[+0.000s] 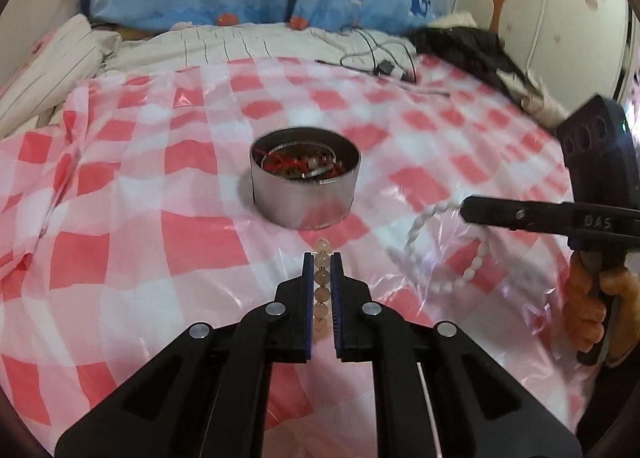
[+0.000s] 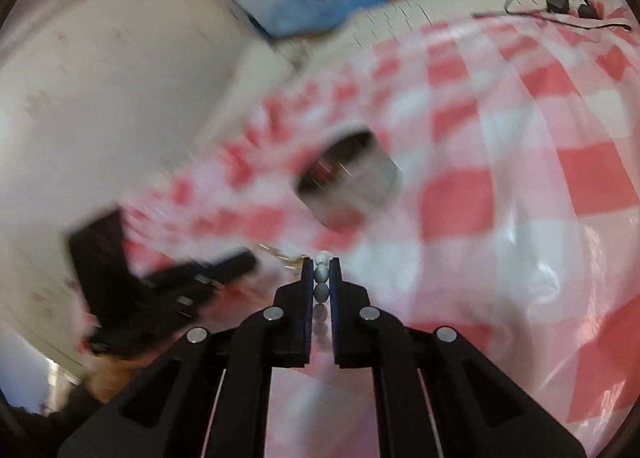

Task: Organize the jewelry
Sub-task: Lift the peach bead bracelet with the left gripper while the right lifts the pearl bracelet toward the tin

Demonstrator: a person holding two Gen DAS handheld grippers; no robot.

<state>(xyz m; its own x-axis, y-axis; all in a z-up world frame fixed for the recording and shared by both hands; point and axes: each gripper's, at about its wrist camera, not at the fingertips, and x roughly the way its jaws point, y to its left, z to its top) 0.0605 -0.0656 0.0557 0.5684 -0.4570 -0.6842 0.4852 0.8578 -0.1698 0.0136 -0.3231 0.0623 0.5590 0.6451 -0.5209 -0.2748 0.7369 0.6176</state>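
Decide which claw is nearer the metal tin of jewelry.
Left, slightly. The left claw, gripping peach beads, sits just before the metal tin. The right claw, holding the white bracelet, is off beside it.

The left claw [image 1: 322, 258] points forward and down, its jaws closed on a string of beads [image 1: 321, 286] that runs between the pads. The right claw [image 2: 321, 263] is likewise clamped on a bead string [image 2: 321, 283]; a hand [image 1: 588, 298] grips its handle from below.
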